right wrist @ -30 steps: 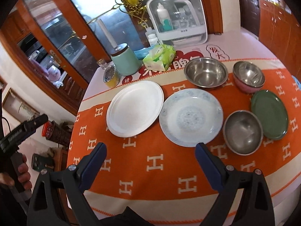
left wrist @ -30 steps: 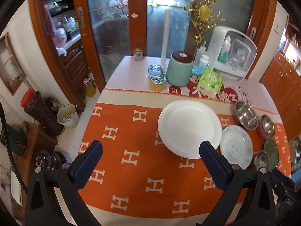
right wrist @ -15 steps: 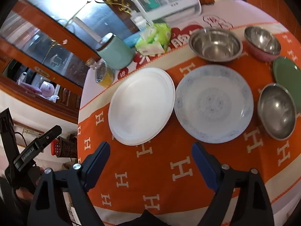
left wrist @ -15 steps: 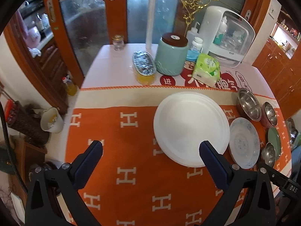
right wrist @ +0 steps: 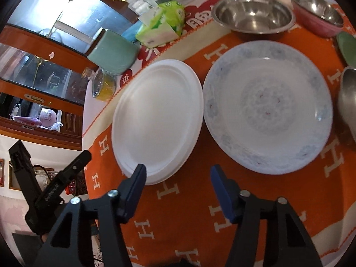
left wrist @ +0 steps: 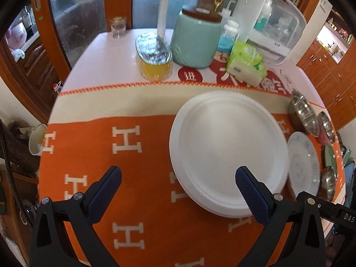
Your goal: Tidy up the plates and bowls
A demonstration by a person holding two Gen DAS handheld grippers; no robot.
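Both grippers empty: left gripper (left wrist: pixel 178 182) wide open, right gripper (right wrist: pixel 178 178) partly open, low over orange cloth (right wrist: pixel 189 218). Just beyond, white plate (right wrist: pixel 158 120) and blue-patterned plate (right wrist: pixel 267 106) lie side by side, unstacked. Farther: steel bowls (right wrist: pixel 251 15), pink bowl (right wrist: pixel 316 13), green plate (right wrist: pixel 347 44), all separate. Nothing organized yet; all stacking left.

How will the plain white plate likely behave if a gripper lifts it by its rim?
The white plate looks thin and moulded, like foam or paper: probably very light, and it may flex. Lying flat on the orange cloth, it should not roll.
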